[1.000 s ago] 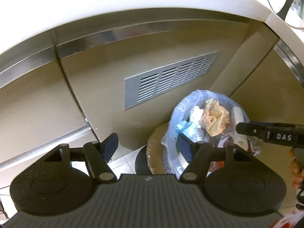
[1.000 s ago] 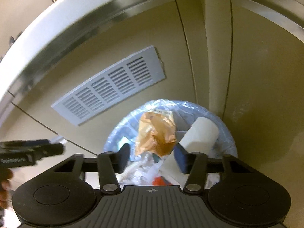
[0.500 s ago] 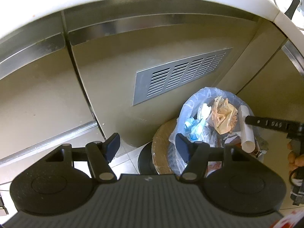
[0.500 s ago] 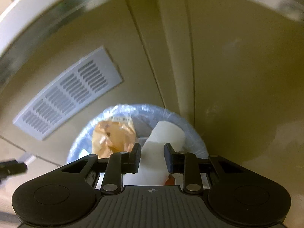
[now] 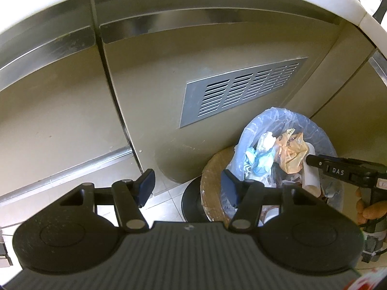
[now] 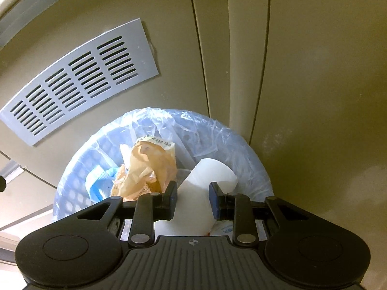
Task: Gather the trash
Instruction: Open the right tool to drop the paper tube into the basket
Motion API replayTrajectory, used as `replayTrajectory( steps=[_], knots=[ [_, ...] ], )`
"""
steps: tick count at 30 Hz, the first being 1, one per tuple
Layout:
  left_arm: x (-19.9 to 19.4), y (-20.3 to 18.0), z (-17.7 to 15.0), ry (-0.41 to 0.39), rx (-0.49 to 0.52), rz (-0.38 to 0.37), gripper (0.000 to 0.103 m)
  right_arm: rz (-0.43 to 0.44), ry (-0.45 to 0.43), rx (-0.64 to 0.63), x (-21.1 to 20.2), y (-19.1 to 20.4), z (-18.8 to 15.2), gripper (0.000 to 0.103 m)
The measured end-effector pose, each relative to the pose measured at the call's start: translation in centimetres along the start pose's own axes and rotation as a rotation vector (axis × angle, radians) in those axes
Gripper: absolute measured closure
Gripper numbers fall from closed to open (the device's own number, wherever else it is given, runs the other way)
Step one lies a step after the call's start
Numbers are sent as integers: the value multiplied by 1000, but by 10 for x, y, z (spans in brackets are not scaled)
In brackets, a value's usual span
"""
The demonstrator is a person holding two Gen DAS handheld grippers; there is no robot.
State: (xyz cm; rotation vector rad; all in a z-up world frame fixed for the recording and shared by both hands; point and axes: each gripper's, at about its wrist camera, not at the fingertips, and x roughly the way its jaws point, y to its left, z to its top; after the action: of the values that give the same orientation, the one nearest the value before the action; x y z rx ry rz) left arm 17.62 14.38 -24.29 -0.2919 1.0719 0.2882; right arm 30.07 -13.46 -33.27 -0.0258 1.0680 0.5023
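I am holding my right hand-held gripper (image 6: pixel 192 199) down over the trash bin (image 6: pixel 72 181), a blue mesh basket lined with a clear plastic bag (image 6: pixel 217 135) that is standing on the floor against the beige cabinet doors (image 6: pixel 314 72). Its two pads are pressing on either side of a white paper cup (image 6: pixel 205 183), which is lying tilted in the bin with its open mouth pointing away from me, so that gripper is pinching the cup. Just to the left of the cup, a crumpled brown paper bag (image 6: pixel 147 166) is sitting on top of the other rubbish, and a bit of blue material (image 6: pixel 99 181) is showing beside it near the bin's left wall. A grey vent grille (image 6: pixel 77 79) is fixed to the cabinet door above and to the left of the bin.

I am keeping my left hand-held gripper (image 5: pixel 187 187) off to the side of the bin, above the tiled floor (image 5: pixel 169 193). Its jaws are closing, still spread apart, with nothing between them. From this side I am seeing the right gripper reaching across the bin's top, with my fingers (image 5: pixel 370 211) wrapped around its handle. A round brown board (image 5: pixel 210 176) is leaning beside the bin, with a dark disc (image 5: pixel 192 200) at its foot.
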Motion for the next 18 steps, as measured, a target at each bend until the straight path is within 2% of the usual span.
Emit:
replayTrajectory(
  steps=[7, 11, 13, 18],
  knots=[
    [-4, 2, 0, -14, -8, 6, 46, 65, -84, 113, -27, -8, 7, 74],
    [-7, 1, -1, -18, -11, 12, 46, 122, -110, 62, -29, 7, 8, 74],
    [-9, -1, -2, -20, -9, 15, 46, 134, -94, 10, -23, 17, 7, 74],
    [-14, -4, -4, -22, -17, 28, 47, 97, -5, -80, 0, 29, 1, 74]
  ],
)
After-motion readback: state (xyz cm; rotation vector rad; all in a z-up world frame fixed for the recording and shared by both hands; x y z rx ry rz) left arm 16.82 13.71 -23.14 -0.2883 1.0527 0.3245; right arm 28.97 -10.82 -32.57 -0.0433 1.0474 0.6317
